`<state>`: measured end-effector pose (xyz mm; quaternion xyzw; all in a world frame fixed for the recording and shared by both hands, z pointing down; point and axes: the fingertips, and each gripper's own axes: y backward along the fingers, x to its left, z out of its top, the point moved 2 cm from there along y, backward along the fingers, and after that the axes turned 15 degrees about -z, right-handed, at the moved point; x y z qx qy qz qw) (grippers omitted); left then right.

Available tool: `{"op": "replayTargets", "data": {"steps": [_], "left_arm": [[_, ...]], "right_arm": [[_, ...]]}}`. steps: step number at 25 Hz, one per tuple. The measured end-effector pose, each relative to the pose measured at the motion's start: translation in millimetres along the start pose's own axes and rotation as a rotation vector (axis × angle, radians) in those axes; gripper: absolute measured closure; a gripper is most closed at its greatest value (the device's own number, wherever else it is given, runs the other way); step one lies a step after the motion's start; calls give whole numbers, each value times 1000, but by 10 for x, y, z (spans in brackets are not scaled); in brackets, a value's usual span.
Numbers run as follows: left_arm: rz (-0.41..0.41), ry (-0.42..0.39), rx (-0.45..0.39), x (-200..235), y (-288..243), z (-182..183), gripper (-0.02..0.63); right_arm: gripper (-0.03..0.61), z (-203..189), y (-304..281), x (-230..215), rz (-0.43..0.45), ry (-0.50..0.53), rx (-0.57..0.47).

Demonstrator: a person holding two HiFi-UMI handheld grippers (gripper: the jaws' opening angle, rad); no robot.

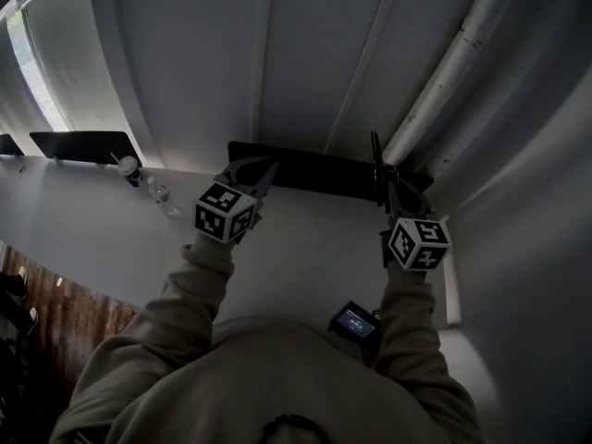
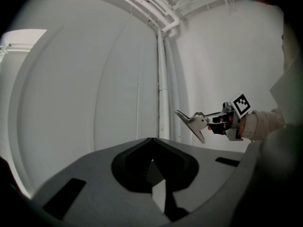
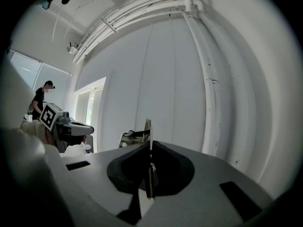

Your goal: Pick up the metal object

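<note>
The metal object, a flat silvery piece with a bent tab, is held up in the air, and my right gripper is shut on it. In the right gripper view the metal object shows edge-on as a thin plate between the closed jaws of the right gripper. From the head view my right gripper is raised at the right, with the metal object sticking up from it. My left gripper is raised at the left, open, with nothing between its fingers. Both the left gripper view and the right gripper view show the left gripper holding nothing.
White pipes run along the pale wall and ceiling. A dark panel lies behind both grippers. A small lit device hangs at the person's chest. A person stands far off by a bright window.
</note>
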<state>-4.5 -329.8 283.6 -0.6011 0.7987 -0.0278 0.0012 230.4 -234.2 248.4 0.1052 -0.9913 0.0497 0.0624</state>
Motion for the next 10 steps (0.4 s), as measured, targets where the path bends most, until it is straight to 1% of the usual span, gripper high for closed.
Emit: {"op": "replayTargets", "data": {"steps": [10], "left_arm": [[-12,8,4,69,-19,-75,615]], "right_arm": [[555,-113,-75,68,-2,-9,24]]}}
